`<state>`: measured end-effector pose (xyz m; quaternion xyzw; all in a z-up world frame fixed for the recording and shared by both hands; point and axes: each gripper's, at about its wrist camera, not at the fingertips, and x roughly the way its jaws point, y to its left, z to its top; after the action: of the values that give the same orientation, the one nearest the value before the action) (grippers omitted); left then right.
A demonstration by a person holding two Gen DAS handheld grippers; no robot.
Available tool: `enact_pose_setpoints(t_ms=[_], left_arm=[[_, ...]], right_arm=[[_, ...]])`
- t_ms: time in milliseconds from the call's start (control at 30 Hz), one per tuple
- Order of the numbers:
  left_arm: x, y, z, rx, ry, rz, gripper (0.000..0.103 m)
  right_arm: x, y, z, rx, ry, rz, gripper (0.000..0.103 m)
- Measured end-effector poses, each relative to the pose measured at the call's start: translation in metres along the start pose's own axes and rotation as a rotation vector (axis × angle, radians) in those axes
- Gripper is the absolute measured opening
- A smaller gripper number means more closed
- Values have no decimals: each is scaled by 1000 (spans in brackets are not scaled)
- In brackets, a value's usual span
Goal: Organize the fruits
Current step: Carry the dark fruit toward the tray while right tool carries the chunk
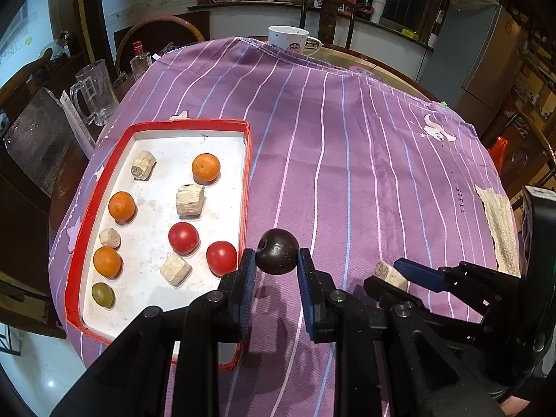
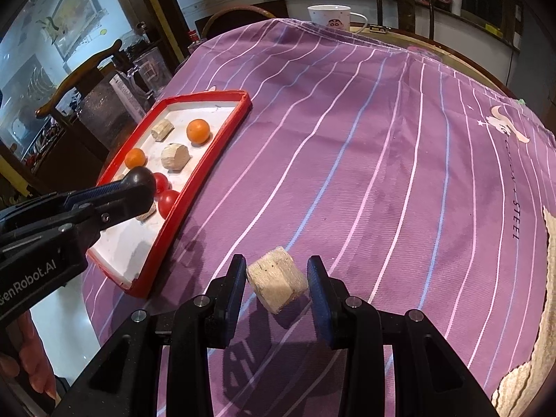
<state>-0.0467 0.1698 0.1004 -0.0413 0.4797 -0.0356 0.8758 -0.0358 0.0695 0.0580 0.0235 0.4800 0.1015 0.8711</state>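
My left gripper point(image 1: 277, 260) is shut on a dark round fruit point(image 1: 277, 255), held above the purple cloth just right of the red-rimmed tray point(image 1: 247, 160). Inside the tray lie three oranges point(image 1: 206, 166), two red tomatoes point(image 1: 221, 258), a green fruit point(image 1: 103, 294) and several pale wood blocks point(image 1: 190, 199). My right gripper point(image 2: 277, 279) is shut on a pale wood block point(image 2: 277, 283) above the cloth, to the right of the tray point(image 2: 222, 135). In the left wrist view the right gripper point(image 1: 392, 274) shows at lower right with its block point(image 1: 389, 275). The left gripper point(image 2: 139, 187) with the dark fruit point(image 2: 140, 180) hangs over the tray's near end.
A purple striped cloth point(image 1: 347, 160) covers the round table. A white mug point(image 1: 287, 38) stands at the far edge. A glass mug point(image 1: 93, 92) and a bottle point(image 1: 140, 59) sit off the table's left side. A beige mat point(image 1: 497, 229) lies at the right edge.
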Motion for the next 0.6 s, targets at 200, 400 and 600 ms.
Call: enact_pose_setpoints(t_ms=[200,400,600], left_arm=[[-2,10,-3,-26,-2,1,23],[-1,22,-6,-50,0,4,23],[-1,31,-7,-67,2,8,23]], right_arm=[[2,11,-2,-34,14,-2,40],[6,21,-3,-64,23,-3,40],[7,30,-4,-86,24,-6,40]])
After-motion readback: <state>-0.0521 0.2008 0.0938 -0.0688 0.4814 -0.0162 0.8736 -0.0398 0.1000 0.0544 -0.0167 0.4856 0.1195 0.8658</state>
